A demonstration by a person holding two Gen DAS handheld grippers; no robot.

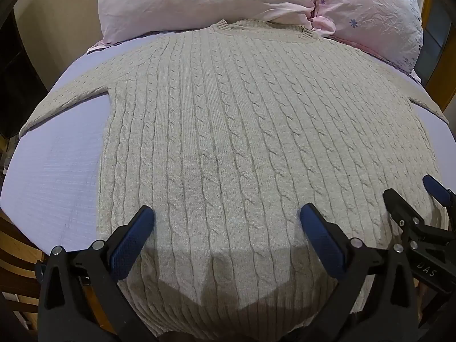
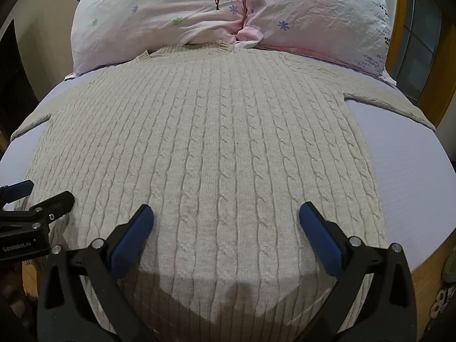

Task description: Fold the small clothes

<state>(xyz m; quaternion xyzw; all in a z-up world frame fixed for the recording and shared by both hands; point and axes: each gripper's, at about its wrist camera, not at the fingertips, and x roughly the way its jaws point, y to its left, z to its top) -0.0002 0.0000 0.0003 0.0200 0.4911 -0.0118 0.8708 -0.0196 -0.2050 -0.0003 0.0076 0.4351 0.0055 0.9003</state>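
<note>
While both hand-held grippers gape, the sweater [image 1: 228,131] lies flat on the bed [image 1: 57,171].

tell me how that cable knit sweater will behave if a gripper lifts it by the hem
The cable knit sweater will likely droop and drag rather than lift as a sheet: it lies limp, following the bed. Its thick knit suggests some weight, so it may stretch. The textured ribs should grip well between the open left gripper pads.
</note>
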